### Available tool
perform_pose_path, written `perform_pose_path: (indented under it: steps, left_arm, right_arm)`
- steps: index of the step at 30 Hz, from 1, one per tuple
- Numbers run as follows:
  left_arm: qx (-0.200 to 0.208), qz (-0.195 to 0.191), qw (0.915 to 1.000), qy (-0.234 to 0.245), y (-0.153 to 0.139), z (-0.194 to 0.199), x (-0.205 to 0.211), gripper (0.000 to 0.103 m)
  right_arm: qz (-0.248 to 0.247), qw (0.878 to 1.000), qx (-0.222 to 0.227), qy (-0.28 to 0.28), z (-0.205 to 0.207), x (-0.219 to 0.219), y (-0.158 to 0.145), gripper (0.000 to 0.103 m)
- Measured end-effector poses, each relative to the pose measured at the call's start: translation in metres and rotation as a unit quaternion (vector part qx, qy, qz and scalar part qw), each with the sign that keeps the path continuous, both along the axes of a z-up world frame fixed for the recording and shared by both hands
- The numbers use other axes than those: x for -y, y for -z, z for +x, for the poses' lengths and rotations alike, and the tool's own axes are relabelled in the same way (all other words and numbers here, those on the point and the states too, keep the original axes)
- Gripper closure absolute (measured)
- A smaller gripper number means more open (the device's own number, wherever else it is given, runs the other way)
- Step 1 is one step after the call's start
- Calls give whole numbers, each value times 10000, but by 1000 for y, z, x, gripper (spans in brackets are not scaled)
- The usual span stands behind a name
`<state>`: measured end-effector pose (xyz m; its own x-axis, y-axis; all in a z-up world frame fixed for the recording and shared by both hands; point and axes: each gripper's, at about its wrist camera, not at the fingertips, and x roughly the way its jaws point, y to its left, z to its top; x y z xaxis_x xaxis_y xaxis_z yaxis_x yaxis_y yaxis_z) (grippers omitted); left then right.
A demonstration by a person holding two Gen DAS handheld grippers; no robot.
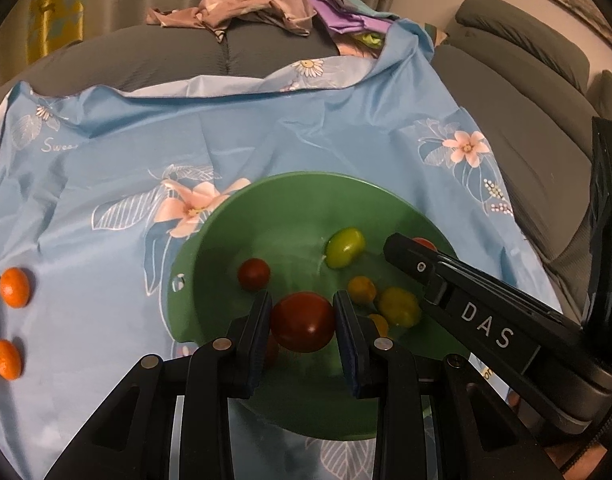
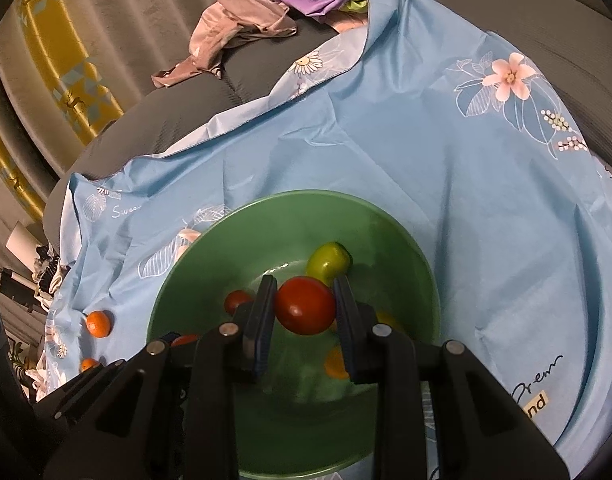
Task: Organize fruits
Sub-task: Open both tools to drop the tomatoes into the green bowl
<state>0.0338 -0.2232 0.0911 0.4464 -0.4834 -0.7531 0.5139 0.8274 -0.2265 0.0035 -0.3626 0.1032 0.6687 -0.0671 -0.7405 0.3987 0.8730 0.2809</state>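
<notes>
A green bowl [image 1: 209,240] sits on a blue flowered cloth [image 1: 265,132] and holds several small tomatoes, red, yellow and green. My left gripper [image 1: 303,322] is shut on a red tomato [image 1: 301,322] over the bowl's near side. My right gripper [image 2: 306,312] is shut on another red tomato [image 2: 305,310] above the bowl [image 2: 386,232]; its arm reaches in from the right in the left wrist view [image 1: 466,304]. A green tomato [image 1: 345,247] lies deeper in the bowl. Two small oranges [image 1: 13,287] [image 1: 6,359] lie on the cloth to the left.
The cloth covers a grey sofa [image 1: 518,92]. Crumpled clothes [image 1: 245,4] lie on the cushions behind. Curtains hang at the back. Clutter sits at the left edge in the right wrist view [image 2: 37,276].
</notes>
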Motion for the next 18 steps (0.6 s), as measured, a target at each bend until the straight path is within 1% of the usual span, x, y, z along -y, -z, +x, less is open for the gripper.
perform_pose_path:
  steps: [3, 5, 10, 11, 13, 14, 15, 18]
  left_arm:
    - [-85, -12, 10000, -4, 2, 0, 2, 72]
    - [-188, -68, 9998, 82, 5, 0, 3, 72]
    - [-106, 72, 9999, 70, 7, -3, 5, 72]
    - [-118, 72, 9999, 67, 7, -4, 5, 72]
    - [-123, 39, 9999, 92, 3, -5, 1, 72]
    - [-95, -2, 9999, 101, 0, -6, -2, 72]
    - [-50, -29, 9999, 86, -5, -6, -7, 72]
    - [103, -37, 9999, -74, -16, -8, -26, 72]
  right_arm:
    - [-29, 10000, -17, -5, 0, 0, 0, 72]
    - [-87, 9999, -49, -4, 0, -1, 0, 73]
    - [-89, 10000, -38, 3, 0, 0, 0, 72]
    - [-87, 9999, -50, 4, 1, 1, 1, 71]
    - [-78, 10000, -45, 19, 1, 2, 1, 64]
    - [-81, 10000, -33, 20, 1, 2, 1, 57]
    - [-88, 10000, -23, 17, 1, 2, 0, 53]
    - [-116, 9999, 41, -31, 1, -2, -3, 52]
